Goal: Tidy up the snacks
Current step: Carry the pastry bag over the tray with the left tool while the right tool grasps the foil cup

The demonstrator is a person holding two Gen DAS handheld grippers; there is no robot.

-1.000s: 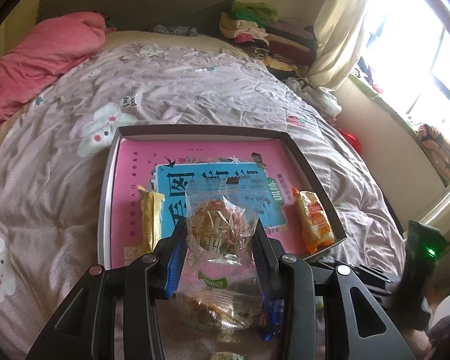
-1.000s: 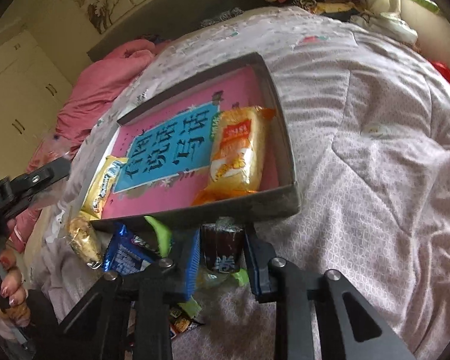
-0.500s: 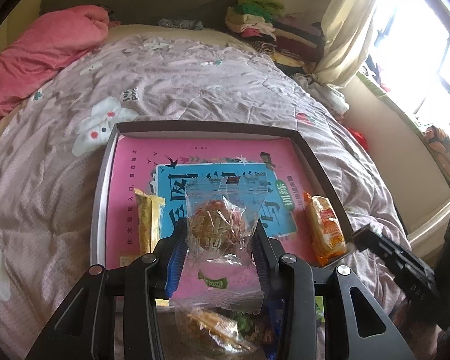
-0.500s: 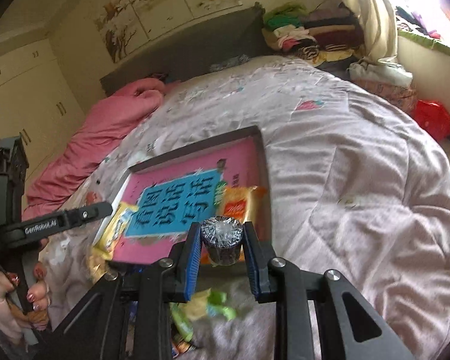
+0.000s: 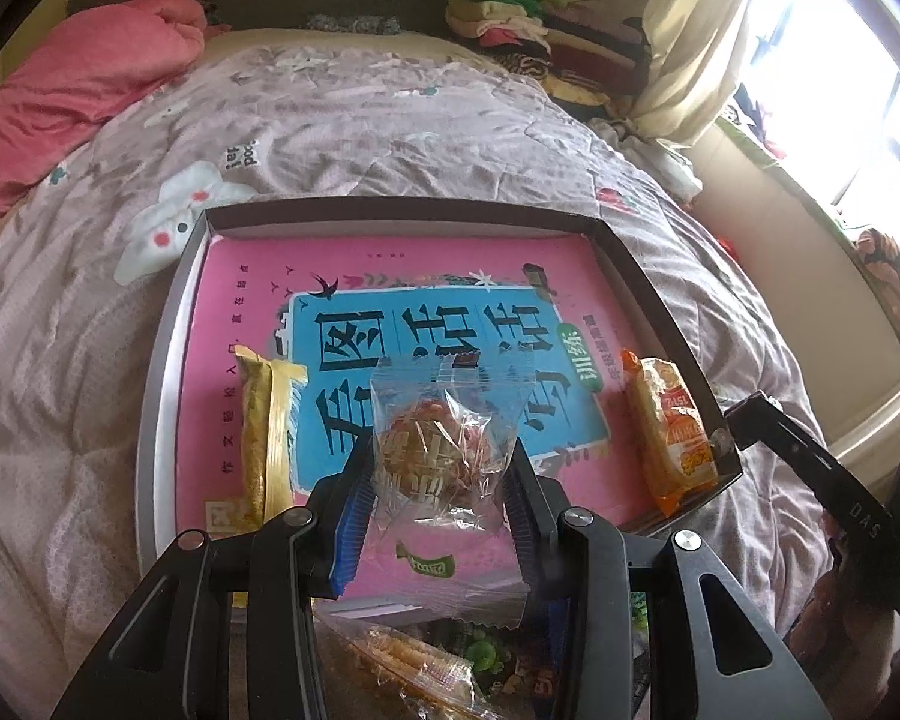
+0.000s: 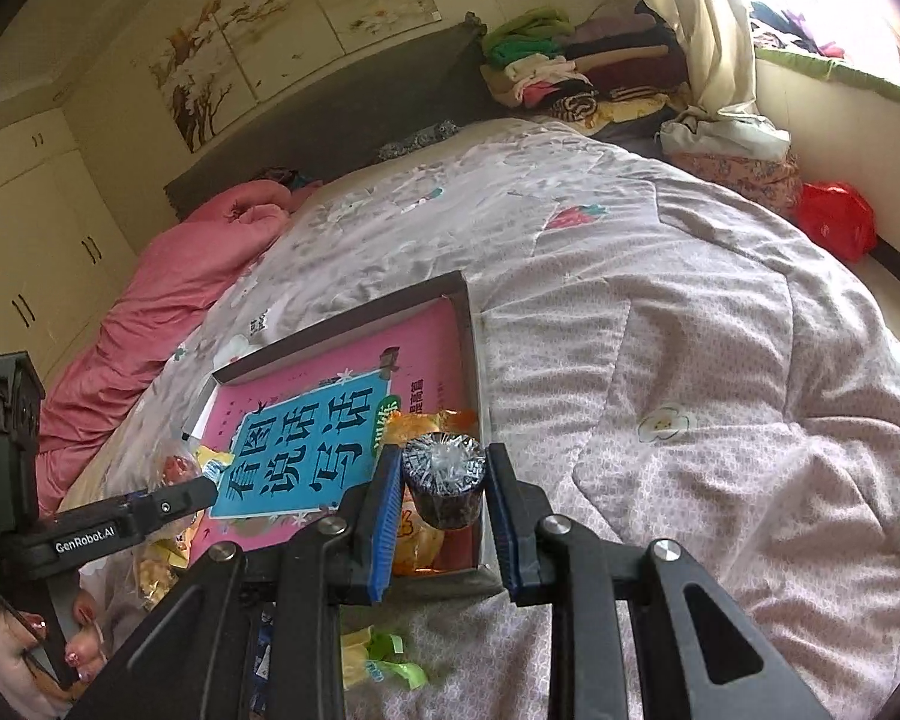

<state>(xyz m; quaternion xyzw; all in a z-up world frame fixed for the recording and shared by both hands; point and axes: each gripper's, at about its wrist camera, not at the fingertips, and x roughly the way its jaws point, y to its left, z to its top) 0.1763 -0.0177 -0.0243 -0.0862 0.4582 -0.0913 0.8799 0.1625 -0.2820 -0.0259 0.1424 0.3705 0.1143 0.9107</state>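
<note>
L gripper (image 5: 438, 468) clamps a clear-wrapped round pastry (image 5: 435, 450) over the shallow box (image 5: 648, 276); R gripper (image 6: 444, 492) pinches a small dark wrapped snack (image 6: 444, 483), jaws narrow, prob. above the box's near corner; yellow bar (image 5: 261, 426) and orange packet (image 5: 672, 432) lie inside.

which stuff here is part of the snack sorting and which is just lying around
Part of the job:
clear-wrapped pastry, in the left gripper
dark wrapped snack, in the right gripper
box
yellow bar
orange packet

Lying about:
pink blanket
folded clothes
</note>
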